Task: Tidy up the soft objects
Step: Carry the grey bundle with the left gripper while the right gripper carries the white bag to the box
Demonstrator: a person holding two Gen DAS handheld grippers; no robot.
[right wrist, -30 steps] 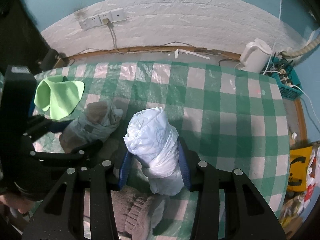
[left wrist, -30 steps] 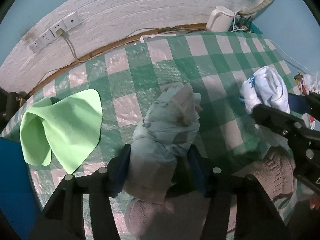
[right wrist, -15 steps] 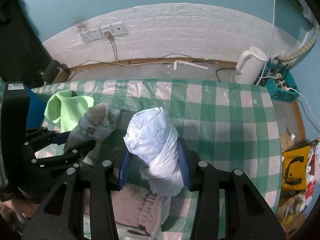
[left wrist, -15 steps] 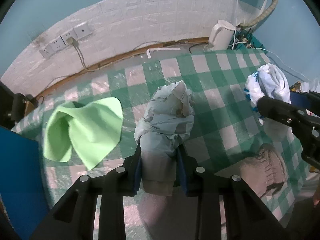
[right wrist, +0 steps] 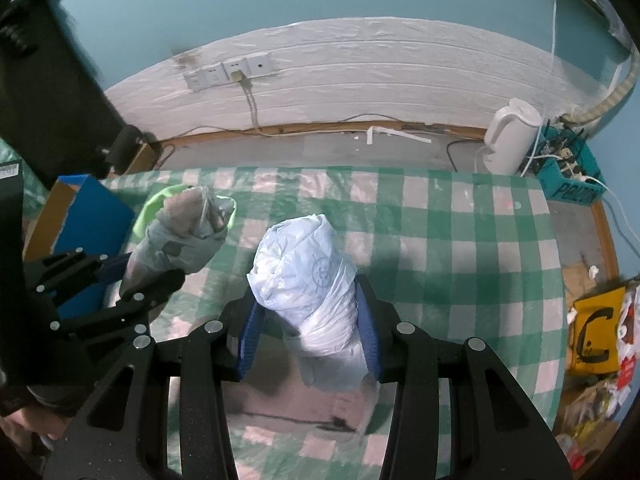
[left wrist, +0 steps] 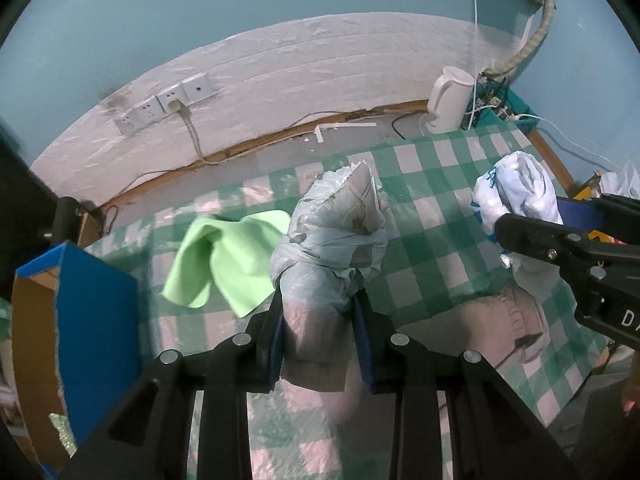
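Observation:
My left gripper [left wrist: 318,320] is shut on a grey-blue plastic bag bundle [left wrist: 332,240] and holds it above the green checked table [left wrist: 432,240]. The bundle also shows in the right wrist view [right wrist: 180,236]. My right gripper [right wrist: 308,328] is shut on a white plastic bag bundle [right wrist: 304,276], also lifted; it shows at the right of the left wrist view [left wrist: 516,192]. A light green cloth [left wrist: 224,264] lies crumpled on the table to the left. A grey knitted item [left wrist: 496,324] lies on the table near the front, below both bundles.
A blue cardboard box [left wrist: 80,320] stands at the table's left edge. A white kettle [right wrist: 512,140] and a teal basket of cables [right wrist: 568,172] sit on the floor beyond the table's far right. Yellow bag and clutter [right wrist: 596,332] lie at right.
Both grippers have risen with their bundles, so the table looks farther below. The left gripper's jaws closed tighter on the grey-blue bundle. The blue box has come into view.

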